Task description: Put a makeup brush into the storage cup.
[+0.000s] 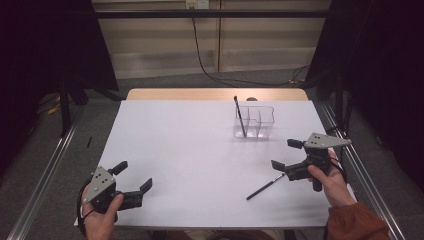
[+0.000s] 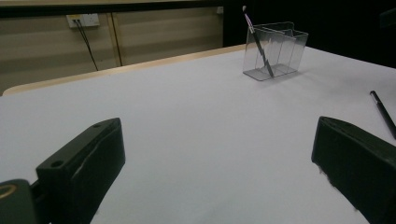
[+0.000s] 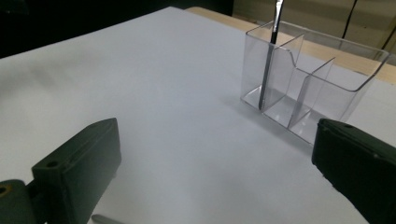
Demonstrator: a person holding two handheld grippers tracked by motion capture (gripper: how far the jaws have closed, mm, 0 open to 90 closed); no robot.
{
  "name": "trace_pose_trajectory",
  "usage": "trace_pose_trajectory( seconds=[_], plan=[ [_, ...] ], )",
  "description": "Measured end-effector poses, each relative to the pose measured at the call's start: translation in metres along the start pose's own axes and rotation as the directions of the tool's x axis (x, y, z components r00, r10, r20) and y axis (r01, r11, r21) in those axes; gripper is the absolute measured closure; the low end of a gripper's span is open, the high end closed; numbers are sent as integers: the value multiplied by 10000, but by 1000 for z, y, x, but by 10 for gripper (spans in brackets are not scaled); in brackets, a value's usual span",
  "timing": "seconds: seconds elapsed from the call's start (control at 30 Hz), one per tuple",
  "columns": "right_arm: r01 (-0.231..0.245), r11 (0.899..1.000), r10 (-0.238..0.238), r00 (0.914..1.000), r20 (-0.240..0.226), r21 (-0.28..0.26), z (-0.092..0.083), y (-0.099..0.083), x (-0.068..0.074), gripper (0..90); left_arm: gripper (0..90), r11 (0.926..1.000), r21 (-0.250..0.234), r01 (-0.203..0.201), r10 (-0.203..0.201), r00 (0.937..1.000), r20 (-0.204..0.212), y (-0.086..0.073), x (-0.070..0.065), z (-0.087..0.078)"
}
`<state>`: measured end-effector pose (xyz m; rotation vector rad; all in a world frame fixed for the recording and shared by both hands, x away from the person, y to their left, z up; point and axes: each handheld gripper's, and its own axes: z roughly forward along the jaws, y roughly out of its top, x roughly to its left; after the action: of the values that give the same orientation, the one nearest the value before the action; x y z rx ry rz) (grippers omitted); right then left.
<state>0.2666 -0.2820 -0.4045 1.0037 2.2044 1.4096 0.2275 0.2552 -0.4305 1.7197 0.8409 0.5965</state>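
Both your grippers gape empty; right gripper (image 1: 287, 154) hovers by the loose pen (image 1: 265, 189) — nudge it and it rolls off the table (image 1: 175, 145).

Clear glossy plastic organizer (image 1: 255, 121) – matt tabletop (image 1: 190, 150)

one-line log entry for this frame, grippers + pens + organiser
left gripper: open, idle | right gripper: open, beside loose pen on table | second pen: leaning in clear organiser, left compartment

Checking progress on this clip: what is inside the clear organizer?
One dark pen stands tilted in the clear organizer, in its left end compartment; the other compartments look empty. A second pen lies on the table.
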Motion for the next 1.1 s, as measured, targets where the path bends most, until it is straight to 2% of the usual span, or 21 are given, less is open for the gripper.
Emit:
trace_pose_trajectory(
  seconds=[0.1,0.2,0.37,0.5,0.63,0.73,0.8,1.03,1.1],
  plan=[
    [193,9990,-187,9997,-166,399,1,4,-2,11,27,10000,19,-22,22,10000,-14,0,0,0],
    [461,9937,-433,9986,-295,1025,2,7,-5,21,27,10000,23,-40,40,10000,-17,0,0,0],
    [1015,9756,-857,9925,-877,1947,7,11,-7,45,27,10000,30,-40,40,10000,-13,0,0,0],
    [1398,9570,-1071,9846,-1385,2541,12,13,-8,50,27,10000,47,-59,59,10000,-13,0,0,0],
    [1748,9373,-1276,9772,-1698,3015,17,15,-9,38,27,10000,58,-60,60,10000,-12,0,0,0],
    [2107,9190,-1476,9676,-2047,3332,19,16,-11,27,27,9999,71,-83,83,10000,30,0,0,1],
    [2351,9030,-1611,9612,-2237,3596,20,16,-12,31,27,9999,82,-87,87,10000,36,-1,1,1],
    [2863,8604,-1865,9468,-2623,4216,29,15,-11,46,26,9999,127,-72,71,10000,46,-1,1,1],
    [2907,8552,-1840,9442,-2731,4291,32,14,-10,43,26,9999,136,-95,95,9999,44,-1,0,1]
  ],
)
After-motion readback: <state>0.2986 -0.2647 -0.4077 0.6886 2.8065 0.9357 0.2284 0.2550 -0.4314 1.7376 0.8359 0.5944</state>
